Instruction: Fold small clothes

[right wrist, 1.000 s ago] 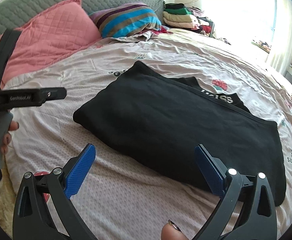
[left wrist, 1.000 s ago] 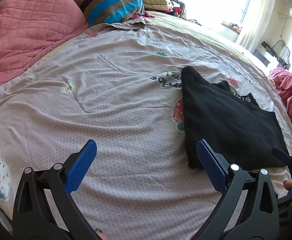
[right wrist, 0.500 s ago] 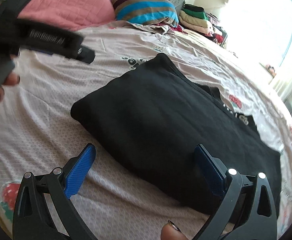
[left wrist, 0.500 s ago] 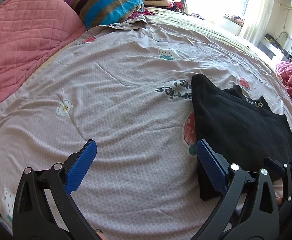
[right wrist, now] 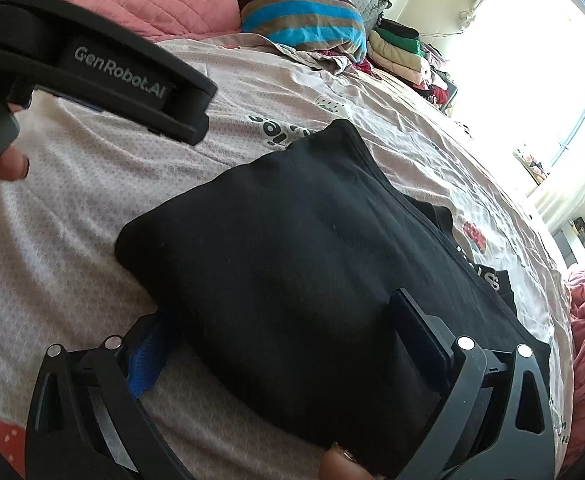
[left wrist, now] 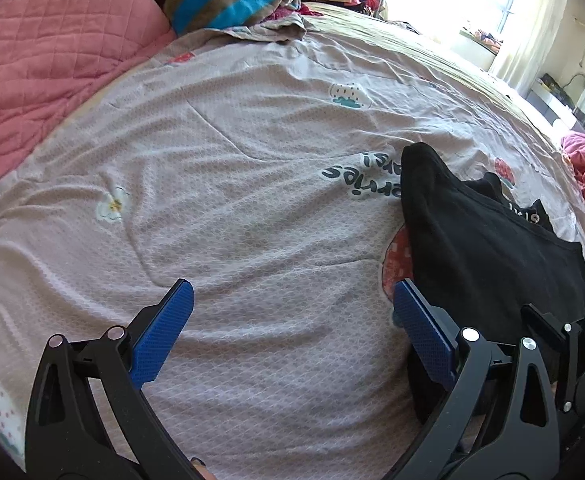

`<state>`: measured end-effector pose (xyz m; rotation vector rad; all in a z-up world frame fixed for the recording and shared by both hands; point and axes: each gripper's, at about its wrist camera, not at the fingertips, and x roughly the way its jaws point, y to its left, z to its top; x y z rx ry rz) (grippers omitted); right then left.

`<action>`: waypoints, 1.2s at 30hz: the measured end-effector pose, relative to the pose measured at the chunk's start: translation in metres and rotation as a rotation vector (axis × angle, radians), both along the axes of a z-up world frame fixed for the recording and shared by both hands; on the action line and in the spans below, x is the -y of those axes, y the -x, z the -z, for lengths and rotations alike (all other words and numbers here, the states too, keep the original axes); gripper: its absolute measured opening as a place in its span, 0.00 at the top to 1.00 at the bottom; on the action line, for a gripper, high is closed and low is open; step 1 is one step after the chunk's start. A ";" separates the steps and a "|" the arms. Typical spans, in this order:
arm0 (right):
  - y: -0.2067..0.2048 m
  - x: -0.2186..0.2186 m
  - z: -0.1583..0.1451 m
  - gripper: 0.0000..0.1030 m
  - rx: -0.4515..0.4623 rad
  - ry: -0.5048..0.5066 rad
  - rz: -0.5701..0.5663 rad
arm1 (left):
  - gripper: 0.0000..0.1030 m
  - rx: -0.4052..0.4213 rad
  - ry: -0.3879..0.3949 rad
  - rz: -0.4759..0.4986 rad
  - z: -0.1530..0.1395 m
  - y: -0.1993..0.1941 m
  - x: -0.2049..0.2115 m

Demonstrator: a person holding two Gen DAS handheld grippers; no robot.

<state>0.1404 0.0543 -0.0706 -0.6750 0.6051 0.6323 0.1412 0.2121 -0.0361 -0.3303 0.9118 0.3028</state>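
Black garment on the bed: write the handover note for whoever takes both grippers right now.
Left gripper: open, empty, over bare bedsheet left of the garment.
Right gripper: open, jaws straddling the near edge of the black garment, not closed on it.
Garment: on the bed, already folded over at least once, waistband lettering showing at the far side.
Left: close the right gripper, finish the fold, set it aside.
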 end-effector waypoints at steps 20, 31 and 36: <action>0.007 0.032 -0.023 0.84 0.030 -0.152 -0.035 | 0.09 -0.025 0.380 0.049 0.009 -0.077 0.015; 0.014 0.062 -0.042 0.89 0.014 -0.295 -0.019 | 0.50 0.004 0.446 0.169 0.003 -0.092 0.055; 0.017 0.085 -0.056 0.90 0.048 -0.359 0.021 | 0.75 0.041 0.390 0.234 -0.021 -0.094 0.083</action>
